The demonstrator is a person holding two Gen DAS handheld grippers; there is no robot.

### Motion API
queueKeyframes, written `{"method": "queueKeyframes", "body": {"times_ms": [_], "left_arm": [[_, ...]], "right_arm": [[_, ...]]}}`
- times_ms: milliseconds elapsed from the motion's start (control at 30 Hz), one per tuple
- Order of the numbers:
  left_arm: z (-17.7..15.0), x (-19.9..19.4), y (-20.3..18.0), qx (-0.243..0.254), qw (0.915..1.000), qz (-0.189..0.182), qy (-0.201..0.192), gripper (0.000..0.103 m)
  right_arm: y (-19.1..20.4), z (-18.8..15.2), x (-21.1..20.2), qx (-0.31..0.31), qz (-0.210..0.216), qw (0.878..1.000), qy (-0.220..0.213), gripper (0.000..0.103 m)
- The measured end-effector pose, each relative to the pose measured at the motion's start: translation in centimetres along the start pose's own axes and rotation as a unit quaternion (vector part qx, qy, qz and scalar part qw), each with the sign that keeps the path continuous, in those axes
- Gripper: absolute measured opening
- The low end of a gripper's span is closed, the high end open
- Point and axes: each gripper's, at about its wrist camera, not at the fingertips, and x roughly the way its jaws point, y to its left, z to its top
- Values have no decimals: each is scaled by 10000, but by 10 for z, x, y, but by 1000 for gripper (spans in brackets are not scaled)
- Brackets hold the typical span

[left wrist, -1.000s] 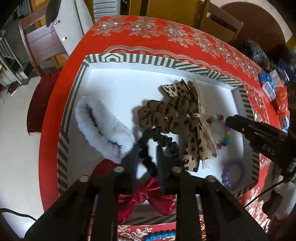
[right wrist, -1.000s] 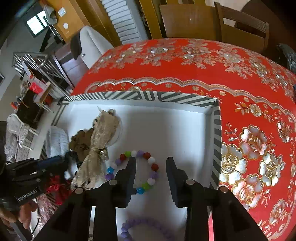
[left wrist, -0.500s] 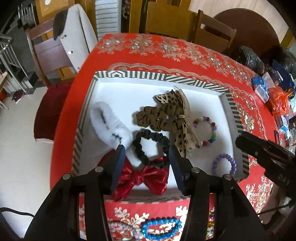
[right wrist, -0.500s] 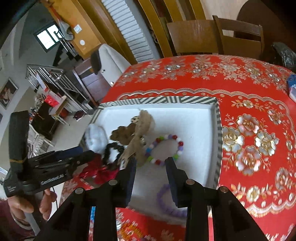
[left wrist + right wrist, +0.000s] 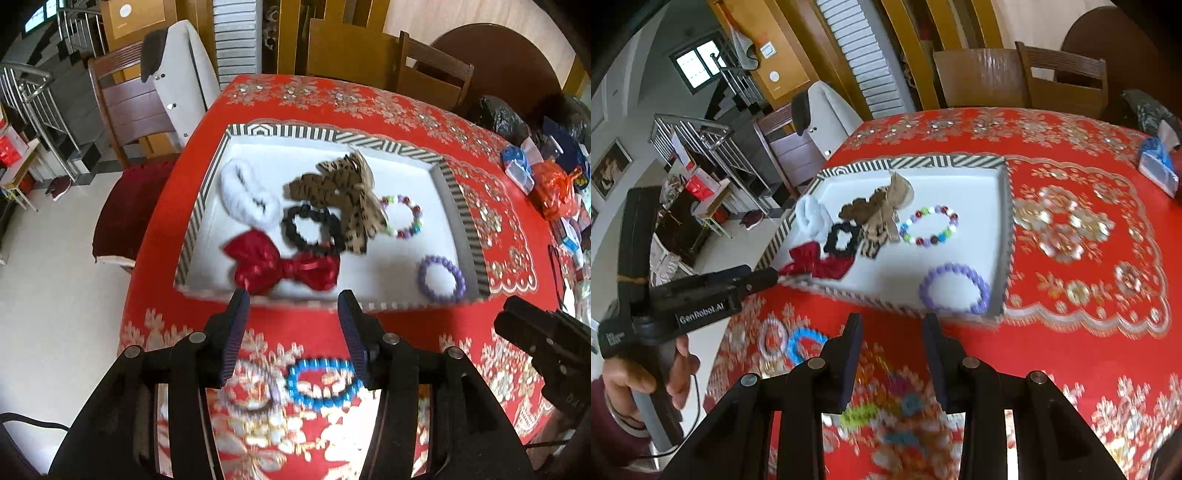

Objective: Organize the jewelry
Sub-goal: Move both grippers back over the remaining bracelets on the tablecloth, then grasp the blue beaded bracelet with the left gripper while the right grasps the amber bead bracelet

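Tray (image 5: 456, 206) left half crowded; bare floor between multicolour bracelet (image 5: 402, 218) and purple bracelet (image 5: 441, 278).

Left tongs (image 5: 293, 301) agape, empty, above blue bracelet (image 5: 324, 383); striped tray (image 5: 456, 199) beyond.

Soft daylight fills both fisheye views; edges bend and darken. Motion blur smears the near tablecloth (image 5: 1071, 240) and blue bracelet (image 5: 323, 384); the distant window (image 5: 696, 66) glares.
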Motion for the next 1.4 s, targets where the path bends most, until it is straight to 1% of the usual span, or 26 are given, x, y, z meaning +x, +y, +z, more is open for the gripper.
{"method": "queueKeyframes", "body": {"times_ms": [100, 300, 467, 500, 600, 833, 1067, 1233, 1300, 1400], "left_arm": [[-15, -9, -3, 26, 10000, 38, -24, 49], [-43, -25, -7, 23, 10000, 75, -31, 49], [-58, -35, -10, 43, 9999, 85, -67, 49], [-62, -38, -11, 46, 9999, 93, -83, 49], [-70, -42, -11, 47, 9999, 104, -96, 49], [-86, -50, -13, -4, 9999, 131, -97, 49], [-97, -52, -12, -42, 9999, 157, -51, 49], [-103, -51, 3, -290, 9996, -23, 46, 49], [-106, -50, 11, -389, 9992, -70, 92, 53], [-109, -44, 28, -639, 9977, -96, 212, 53]], "right_arm": [[3, -17, -10, -59, -191, 9998, -55, 32], [1, -40, -20, 2, -184, 9998, 29, 32], [4, -57, -26, -10, -175, 9998, 104, 33], [5, -58, -27, -23, -172, 9998, 110, 33], [9, -63, -33, -82, -185, 9998, 84, 40], [10, -69, -42, -136, -183, 9997, 44, 40], [8, -77, -38, -138, -183, 9996, 166, 40], [3, -87, -27, -118, -203, 9992, 337, 40], [-1, -90, -21, -71, -230, 9988, 422, 40], [-5, -92, -12, -55, -275, 9984, 483, 40]]}}
